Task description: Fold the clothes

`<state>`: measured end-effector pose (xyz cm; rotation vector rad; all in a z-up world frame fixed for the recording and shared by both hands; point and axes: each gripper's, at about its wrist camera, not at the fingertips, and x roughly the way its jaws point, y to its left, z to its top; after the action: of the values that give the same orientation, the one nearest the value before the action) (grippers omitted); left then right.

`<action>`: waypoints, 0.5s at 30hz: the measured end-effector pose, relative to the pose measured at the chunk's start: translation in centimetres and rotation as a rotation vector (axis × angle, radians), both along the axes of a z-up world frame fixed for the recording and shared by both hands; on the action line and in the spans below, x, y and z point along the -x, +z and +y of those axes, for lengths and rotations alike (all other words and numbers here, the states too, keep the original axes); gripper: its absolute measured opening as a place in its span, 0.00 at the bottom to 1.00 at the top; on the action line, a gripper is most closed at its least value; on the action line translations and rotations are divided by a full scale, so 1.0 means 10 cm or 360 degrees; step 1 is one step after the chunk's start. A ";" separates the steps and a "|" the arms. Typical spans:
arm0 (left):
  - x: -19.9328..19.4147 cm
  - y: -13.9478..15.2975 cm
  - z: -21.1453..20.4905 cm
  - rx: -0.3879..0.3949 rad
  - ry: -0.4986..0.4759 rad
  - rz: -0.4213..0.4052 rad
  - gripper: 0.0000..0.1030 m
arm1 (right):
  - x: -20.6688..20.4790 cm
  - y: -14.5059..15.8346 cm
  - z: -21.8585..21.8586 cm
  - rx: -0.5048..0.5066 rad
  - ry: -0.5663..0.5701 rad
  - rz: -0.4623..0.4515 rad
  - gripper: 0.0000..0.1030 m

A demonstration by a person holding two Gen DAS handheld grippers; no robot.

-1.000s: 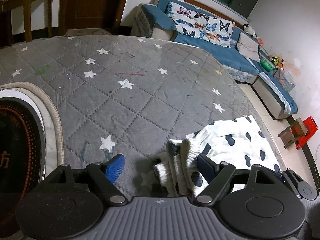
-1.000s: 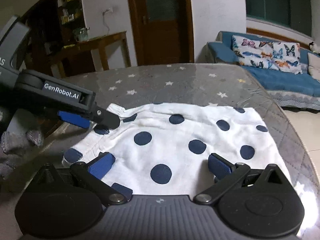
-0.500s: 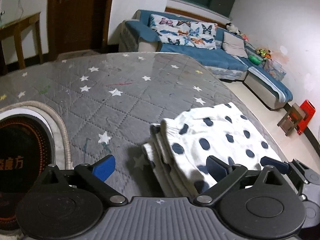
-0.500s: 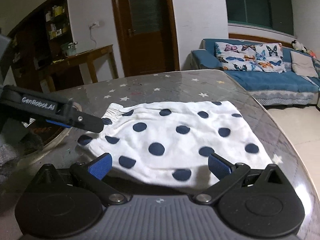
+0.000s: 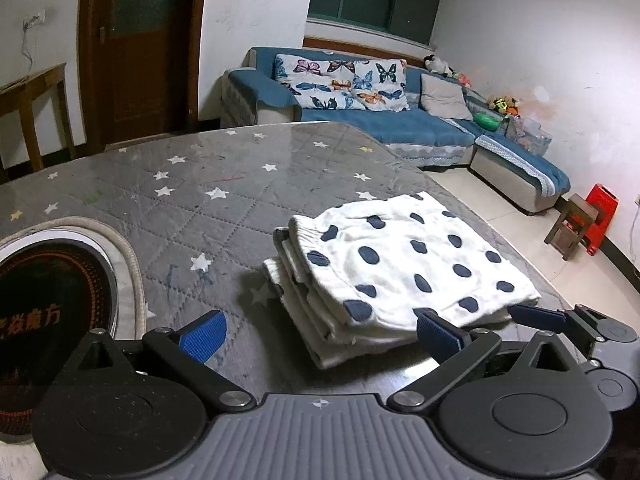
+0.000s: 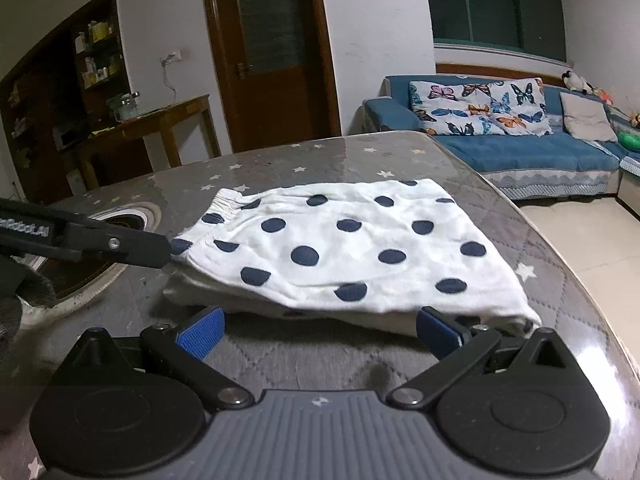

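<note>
Folded polka-dot garment on quilted table, just ahead of left gripper and right gripper; both spread wide, empty.

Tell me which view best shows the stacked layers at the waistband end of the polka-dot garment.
The left wrist view: the polka-dot garment turns its elastic end toward the camera, exposing the stacked folded layers. The right wrist view shows mostly its flat top, the waistband end at the far left.
</note>
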<state>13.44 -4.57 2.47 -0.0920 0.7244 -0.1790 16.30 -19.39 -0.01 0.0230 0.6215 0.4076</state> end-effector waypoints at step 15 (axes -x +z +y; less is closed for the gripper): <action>0.32 -0.08 -0.09 -0.0108 -0.0029 0.0003 1.00 | 0.23 -0.09 0.01 0.0039 -0.0016 -0.0003 1.00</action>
<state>10.19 -5.52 1.65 -0.0208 0.7325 -0.1713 14.05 -19.32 -0.89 0.0025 0.6239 0.3902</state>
